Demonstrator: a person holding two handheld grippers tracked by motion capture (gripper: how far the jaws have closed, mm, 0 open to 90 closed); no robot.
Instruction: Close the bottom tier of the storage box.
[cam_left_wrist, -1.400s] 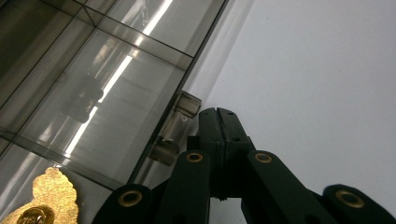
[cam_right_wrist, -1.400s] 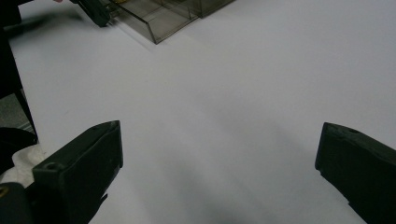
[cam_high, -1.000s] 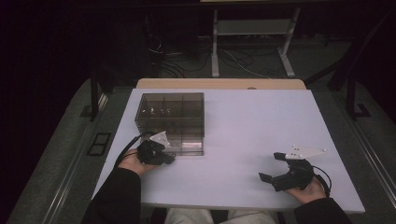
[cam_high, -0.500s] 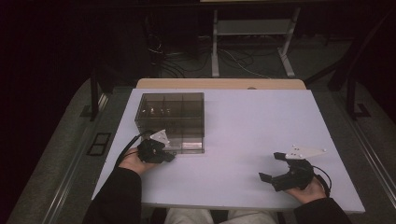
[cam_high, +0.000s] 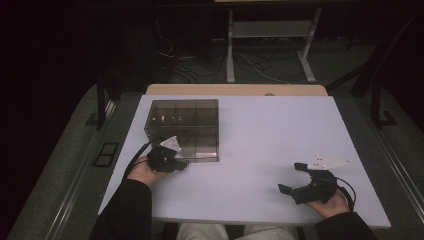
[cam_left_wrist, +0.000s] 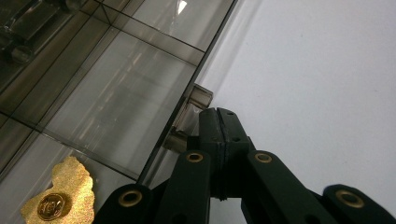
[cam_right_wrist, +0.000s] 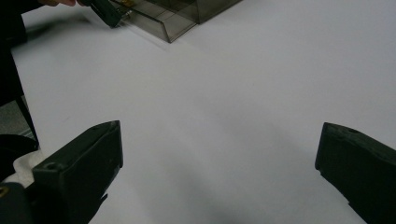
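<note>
A smoky clear box (cam_high: 184, 129) with inner dividers sits on the left half of the white table (cam_high: 260, 150), its near edge close to the person's left hand (cam_high: 145, 171); in the left gripper view its panels meet in dark seams, and a small clear latch (cam_left_wrist: 191, 116) sticks out from its near edge; a gold, ragged-edged piece (cam_left_wrist: 58, 198) with a round emblem lies behind one of the panels, though which compartment it is in cannot be told; the left gripper (cam_left_wrist: 218, 122) has its jaws pressed together with no gap between them, the tips right at the latch, and whether they pinch any of it cannot be told; in the high view this gripper (cam_high: 175, 161) lies at the box's near left corner, a cable trailing back from it; the right gripper (cam_high: 294, 178) rests well apart on the right side of the table, near the front edge, held in the right hand (cam_high: 330, 202), its jaws spread wide over bare table with nothing between them; beyond the table are dark floor, cables and a white frame (cam_high: 270, 40).
</note>
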